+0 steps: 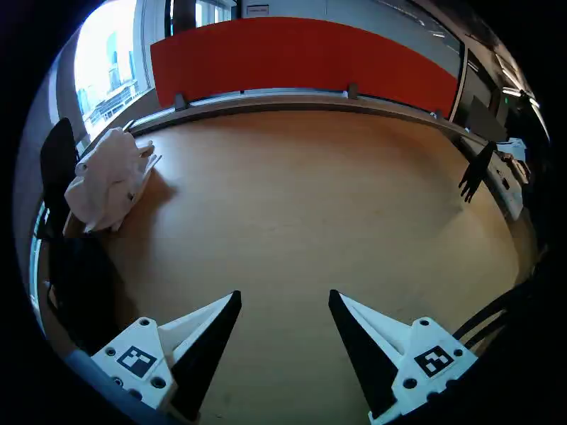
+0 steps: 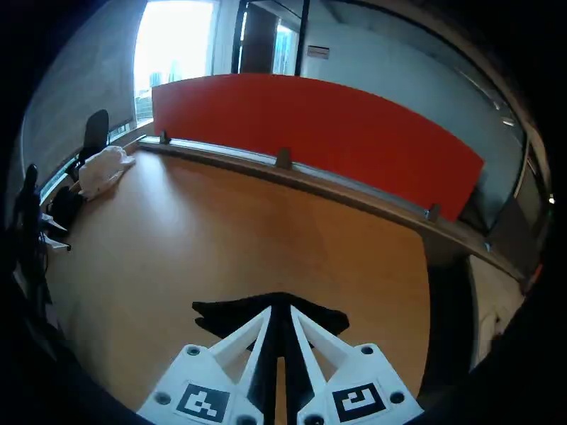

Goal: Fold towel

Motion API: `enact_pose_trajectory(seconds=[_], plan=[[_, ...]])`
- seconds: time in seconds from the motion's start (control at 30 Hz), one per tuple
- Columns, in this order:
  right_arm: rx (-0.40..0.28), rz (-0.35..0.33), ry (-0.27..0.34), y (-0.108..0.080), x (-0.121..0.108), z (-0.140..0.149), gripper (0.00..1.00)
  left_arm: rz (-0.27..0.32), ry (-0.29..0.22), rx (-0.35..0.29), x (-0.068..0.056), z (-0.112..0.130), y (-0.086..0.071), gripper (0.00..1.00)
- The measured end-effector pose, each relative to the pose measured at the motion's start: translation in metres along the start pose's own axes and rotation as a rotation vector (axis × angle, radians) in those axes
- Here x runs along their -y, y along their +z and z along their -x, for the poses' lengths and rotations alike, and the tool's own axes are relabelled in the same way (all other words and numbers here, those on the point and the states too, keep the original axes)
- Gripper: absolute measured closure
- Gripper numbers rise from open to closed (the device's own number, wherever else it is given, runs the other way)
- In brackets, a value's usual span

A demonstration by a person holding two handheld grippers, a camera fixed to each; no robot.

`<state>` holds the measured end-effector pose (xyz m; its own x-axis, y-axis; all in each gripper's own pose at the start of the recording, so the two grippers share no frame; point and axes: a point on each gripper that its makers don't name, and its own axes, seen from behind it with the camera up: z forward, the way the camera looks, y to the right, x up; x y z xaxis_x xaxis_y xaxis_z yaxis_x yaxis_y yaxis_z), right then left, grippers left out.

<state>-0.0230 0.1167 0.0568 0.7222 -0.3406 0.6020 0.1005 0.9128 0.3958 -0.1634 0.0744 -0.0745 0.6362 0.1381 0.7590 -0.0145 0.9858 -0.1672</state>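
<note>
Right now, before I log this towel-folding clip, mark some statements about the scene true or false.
1. The left gripper has its fingers open. True.
2. The crumpled white towel lies between those fingers. False: it sits at the table's far corner.
3. The right gripper is closed on a black cloth. True.
4. The divider panel behind the wooden table is blue. False: it is red.
</note>
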Motion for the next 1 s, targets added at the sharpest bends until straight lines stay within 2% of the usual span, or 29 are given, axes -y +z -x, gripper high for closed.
enact_pose_trajectory(seconds=[0.3,0.7,1.0], plan=[[0.020,0.027,0.010,0.003,-0.024,0.006,0.96,-0.007,-0.003,-0.001,-0.001,-0.002,0.000,0.09],[0.036,0.034,0.028,0.000,-0.031,0.017,0.96,-0.009,-0.002,0.000,-0.003,-0.001,-0.001,0.08],[0.077,0.051,0.037,-0.012,-0.038,0.049,0.96,-0.006,0.001,-0.001,-0.005,-0.001,-0.001,0.08]])
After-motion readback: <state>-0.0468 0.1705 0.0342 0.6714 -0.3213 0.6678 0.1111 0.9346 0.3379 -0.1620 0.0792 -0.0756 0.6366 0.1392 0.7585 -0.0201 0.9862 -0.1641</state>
